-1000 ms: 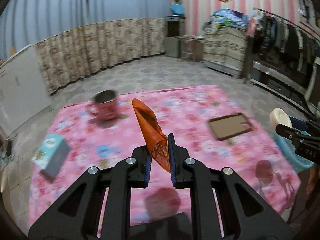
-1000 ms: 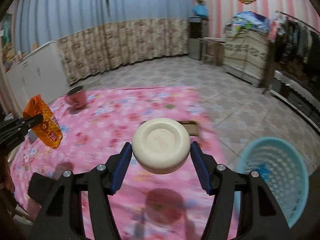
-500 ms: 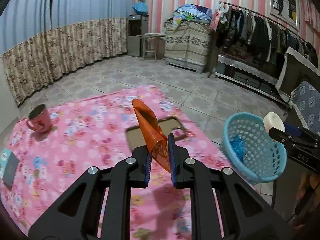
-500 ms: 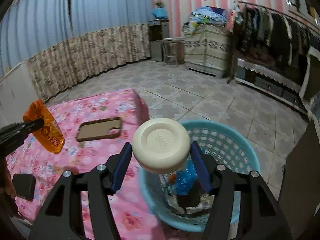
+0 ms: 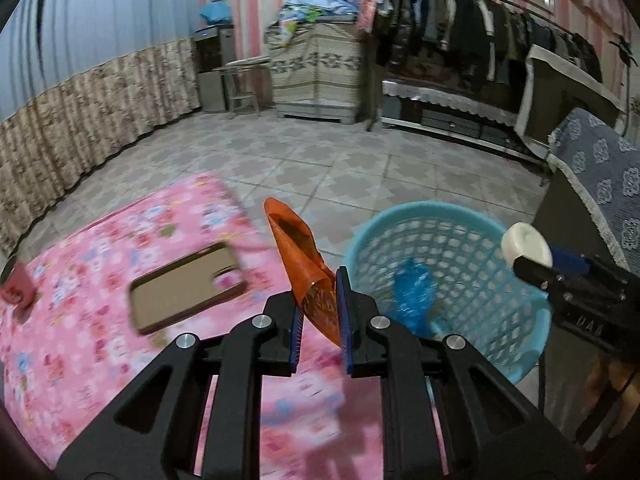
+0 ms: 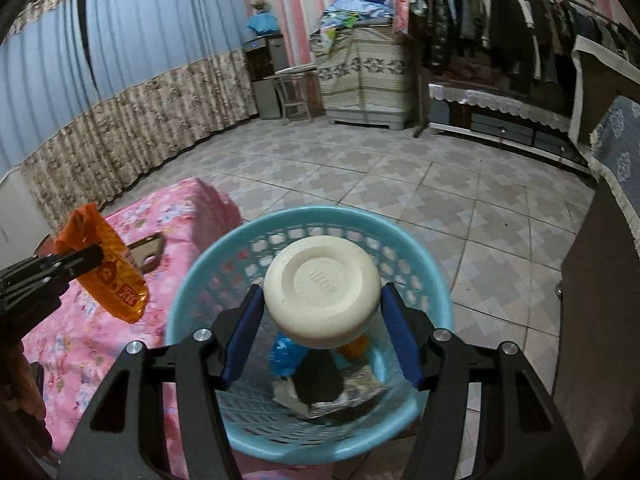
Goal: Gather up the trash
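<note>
Open basket mouth, crowded bottom, table edge close at the left

The blue basket [image 6: 192,280] is open at the top, its rim unobstructed except where the cream bowl [image 6: 322,292] clamped in the right gripper [image 6: 322,334] hangs over it; 1 blue wrapper [image 6: 286,354] and other scraps fill its bottom. The pink table [image 5: 100,264] touches its left side, a phone case [image 5: 186,286] lying near that edge. Bare tiled floor [image 6: 400,184] lies beyond; a dark cabinet [image 6: 592,300] stands close at the right.

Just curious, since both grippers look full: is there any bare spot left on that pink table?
Yes: the pink flowered tablecloth is bare around the phone, up to the red mug. The blue basket beside it is crowded with trash.
</note>
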{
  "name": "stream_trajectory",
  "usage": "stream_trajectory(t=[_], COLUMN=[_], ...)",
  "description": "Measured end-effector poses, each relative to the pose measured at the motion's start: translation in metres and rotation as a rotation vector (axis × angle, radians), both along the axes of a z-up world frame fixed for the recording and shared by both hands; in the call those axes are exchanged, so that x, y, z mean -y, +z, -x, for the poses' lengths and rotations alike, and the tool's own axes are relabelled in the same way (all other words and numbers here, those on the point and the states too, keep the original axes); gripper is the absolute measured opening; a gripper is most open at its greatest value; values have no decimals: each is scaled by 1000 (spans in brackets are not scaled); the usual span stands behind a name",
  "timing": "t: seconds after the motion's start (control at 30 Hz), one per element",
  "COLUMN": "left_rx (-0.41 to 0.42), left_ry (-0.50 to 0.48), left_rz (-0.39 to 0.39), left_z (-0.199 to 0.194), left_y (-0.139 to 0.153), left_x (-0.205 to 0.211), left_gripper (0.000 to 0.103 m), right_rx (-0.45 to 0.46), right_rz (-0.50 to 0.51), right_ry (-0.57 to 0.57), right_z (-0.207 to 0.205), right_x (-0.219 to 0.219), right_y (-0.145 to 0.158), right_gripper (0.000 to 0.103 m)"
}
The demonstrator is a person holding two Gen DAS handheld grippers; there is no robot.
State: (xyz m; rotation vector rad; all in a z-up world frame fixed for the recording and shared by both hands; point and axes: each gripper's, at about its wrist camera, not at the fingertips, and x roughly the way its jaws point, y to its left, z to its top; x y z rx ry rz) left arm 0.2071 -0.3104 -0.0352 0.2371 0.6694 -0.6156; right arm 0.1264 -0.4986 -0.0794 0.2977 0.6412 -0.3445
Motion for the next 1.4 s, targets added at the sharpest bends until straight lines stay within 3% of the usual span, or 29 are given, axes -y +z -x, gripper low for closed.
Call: stream_trajectory(t=[0.33,0.4,0.43,0.47,0.6,0.67,0.73,0.83,1.1,1.13,1.23,1.4], left_rx=[-33,-40,-36,-28,3,32,61,87,99,100,108,128], left_ry=[-79,-75,-60,-45,14,57,99,143,220,229,260,309], left_rz=[-8,-13,-15,-16,-28,-24,-13,-13,15,18,23,37], left_z=[-4,-7,-8,-9,-14,-16,-16,-15,-3,0,10,27], left_y=[-18,-19,-18,-17,-8,-1,8,15,25,26,28,30], left_x=[64,66,64,62,43,27,10,-10,-62,-70,-94,-134], left_gripper=[16,33,50,60,72,87,93,97,98,98,98,98], right_rx=[-16,-13,-12,-12,-17,-19,-21,-22,-34,-34,-31,-56], right_rz=[-18,-22,-24,-24,-23,-28,-29,-33,-21,-18,-26,-12], right_ry=[-34,-38,-37,-36,-26,-19,-14,-8,11,-2,-30,-44], right_z=[5,7,7,6,1,-1,-3,-8,-32,-35,-40,-40], right_x=[20,23,22,24,20,16,12,7,-8,-9,-8,-17], right_y=[-12,-12,-11,-12,-12,-13,-14,-16,-21,-23,-25,-27], right_gripper=[60,60,60,60,60,60,60,60,60,62,89,94])
